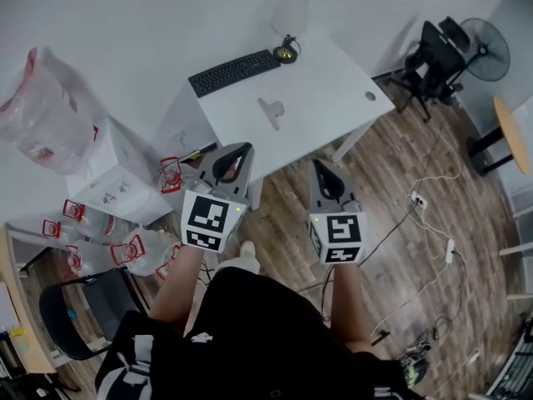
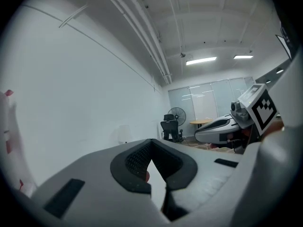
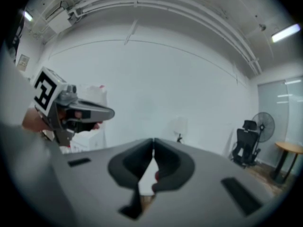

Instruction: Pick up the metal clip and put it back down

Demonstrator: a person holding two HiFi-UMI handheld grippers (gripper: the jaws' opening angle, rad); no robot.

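Note:
The metal clip [image 1: 272, 112] lies near the middle of the white table [image 1: 325, 98], seen only in the head view. Both grippers hang in the air short of the table's near edge, well apart from the clip. My left gripper [image 1: 241, 149] [image 2: 151, 144] has its jaws together with nothing between them. My right gripper [image 1: 320, 166] [image 3: 153, 142] is likewise shut and holds nothing. Each gripper shows in the other's view: the right gripper's body [image 2: 222, 126] and the left gripper's body [image 3: 80, 112]. The two gripper views point at the white wall, not at the clip.
A black keyboard [image 1: 233, 72] and a small dark round object [image 1: 286, 52] sit at the table's far edge, with a small grey disc [image 1: 370, 96] at its right corner. White boxes [image 1: 117, 173], a plastic bag [image 1: 42, 111] and bottles stand left. An office chair [image 1: 433, 57], a fan [image 1: 486, 50] and cables [image 1: 425, 215] are on the right.

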